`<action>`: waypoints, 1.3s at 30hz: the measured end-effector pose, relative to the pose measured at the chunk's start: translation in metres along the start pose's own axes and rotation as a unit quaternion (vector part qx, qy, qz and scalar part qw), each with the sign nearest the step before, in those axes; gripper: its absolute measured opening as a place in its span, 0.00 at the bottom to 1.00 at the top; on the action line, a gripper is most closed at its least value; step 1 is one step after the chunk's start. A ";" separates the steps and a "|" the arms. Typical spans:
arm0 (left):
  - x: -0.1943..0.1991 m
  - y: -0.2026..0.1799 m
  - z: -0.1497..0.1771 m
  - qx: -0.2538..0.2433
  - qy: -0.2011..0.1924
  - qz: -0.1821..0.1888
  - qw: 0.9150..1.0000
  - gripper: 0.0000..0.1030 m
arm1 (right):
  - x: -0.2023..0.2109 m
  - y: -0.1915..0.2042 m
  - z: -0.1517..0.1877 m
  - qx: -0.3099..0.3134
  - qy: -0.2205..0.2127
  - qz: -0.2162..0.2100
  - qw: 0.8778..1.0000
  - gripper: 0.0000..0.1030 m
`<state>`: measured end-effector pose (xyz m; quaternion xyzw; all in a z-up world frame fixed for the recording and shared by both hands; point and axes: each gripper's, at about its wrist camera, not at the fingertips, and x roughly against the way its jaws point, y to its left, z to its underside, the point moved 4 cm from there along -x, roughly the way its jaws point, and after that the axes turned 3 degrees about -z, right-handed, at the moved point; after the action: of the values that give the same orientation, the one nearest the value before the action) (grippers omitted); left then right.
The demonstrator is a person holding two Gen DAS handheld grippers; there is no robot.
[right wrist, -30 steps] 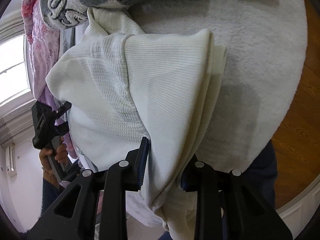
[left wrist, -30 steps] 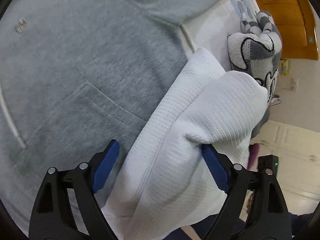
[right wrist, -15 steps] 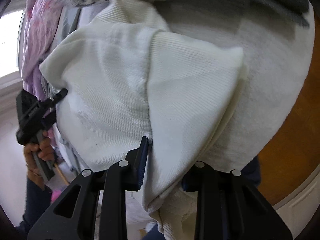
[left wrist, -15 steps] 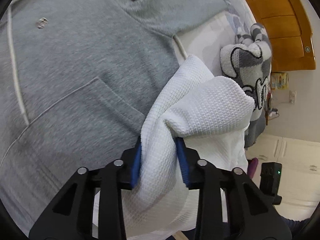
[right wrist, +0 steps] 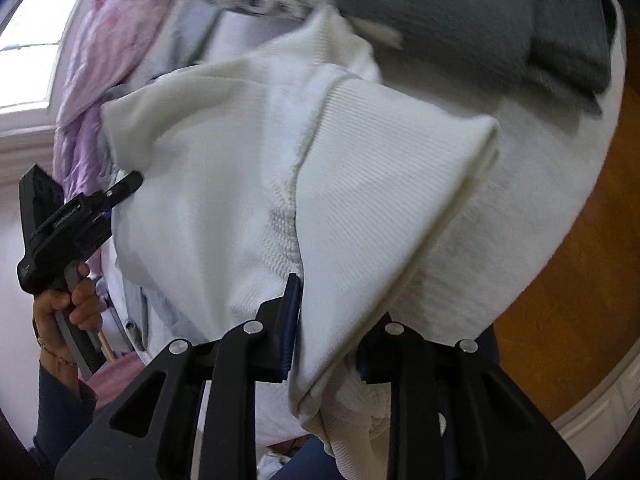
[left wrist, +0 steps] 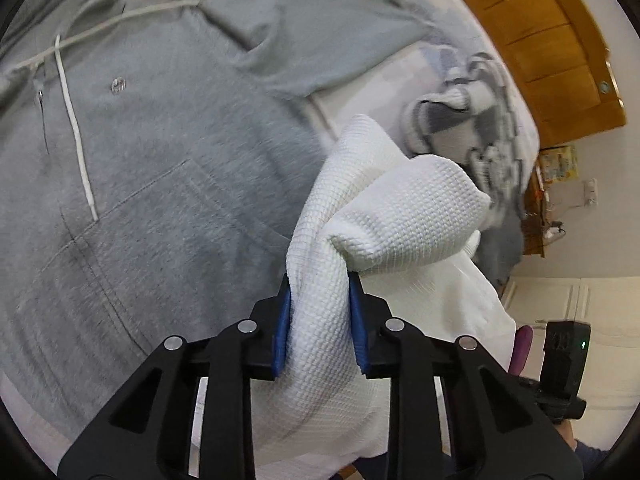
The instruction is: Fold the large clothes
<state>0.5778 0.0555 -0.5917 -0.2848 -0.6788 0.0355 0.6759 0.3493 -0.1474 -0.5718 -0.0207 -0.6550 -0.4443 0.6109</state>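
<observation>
A white waffle-knit garment (left wrist: 384, 216) is bunched between both grippers and held off the bed. My left gripper (left wrist: 320, 320) is shut on a fold of it. My right gripper (right wrist: 326, 332) is shut on another part of the same white garment (right wrist: 360, 184), whose ribbed hem hangs below the fingers. The left gripper's body and the hand that holds it show in the right wrist view (right wrist: 60, 224).
A grey hoodie (left wrist: 160, 160) with a white drawstring lies flat on the bed at left. A grey and white patterned knit (left wrist: 468, 120) lies beyond the white garment. A pink-purple cloth (right wrist: 104, 52) and a dark grey knit (right wrist: 500, 20) lie farther off. A wooden headboard (left wrist: 552, 40) stands at the right.
My left gripper closed on the white garment and lifted it, so more of the hoodie shows. My right gripper stayed shut on the garment and rose with it.
</observation>
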 end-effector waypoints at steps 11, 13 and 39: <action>0.123 -0.056 -0.026 -0.019 -0.091 0.044 0.995 0.23 | 0.082 0.058 -0.023 0.049 -0.050 -0.079 0.994 0.20; 0.133 -0.079 -0.041 -0.028 -0.106 0.056 0.992 0.23 | 0.103 0.057 -0.037 0.051 -0.066 -0.092 0.992 0.20; -0.102 -0.255 -0.240 -0.027 -0.016 -0.003 0.999 0.44 | 0.126 -0.146 -0.222 -0.056 -0.102 0.020 0.993 0.38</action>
<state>0.7092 -0.2830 -0.5526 -0.3006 -0.6909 0.0193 0.6573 0.4081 -0.4351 -0.5812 -0.1133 -0.6873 -0.4635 0.5477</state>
